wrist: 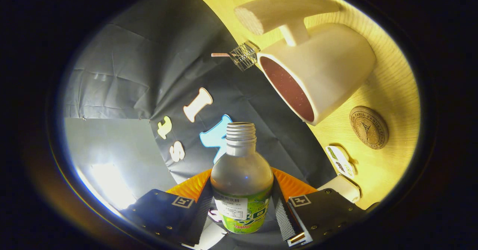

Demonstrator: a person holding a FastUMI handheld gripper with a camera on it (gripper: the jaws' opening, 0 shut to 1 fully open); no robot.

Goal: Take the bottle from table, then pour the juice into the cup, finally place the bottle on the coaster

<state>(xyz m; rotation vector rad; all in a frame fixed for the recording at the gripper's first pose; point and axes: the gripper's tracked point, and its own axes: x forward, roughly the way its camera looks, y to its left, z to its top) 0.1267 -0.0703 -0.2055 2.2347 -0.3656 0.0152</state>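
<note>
We hold the gripper with both fingers pressed against the sides of the bottle; its threaded neck is uncapped and points ahead at twelve o'clock; the whole scene is tilted, so the bottle seems leaned over for pouring; the cup, pale with a dark red inside and a thick handle, lies beyond the fingers at about one o'clock, its mouth turned toward us; we judge that juice could miss the rim, since the neck sits short of the opening; the round cork coaster rests on the wooden table at two o'clock, just beside the cup; a small wire piece stands near the cup's rim, and small white items lie near the right finger, possible snags.
</note>
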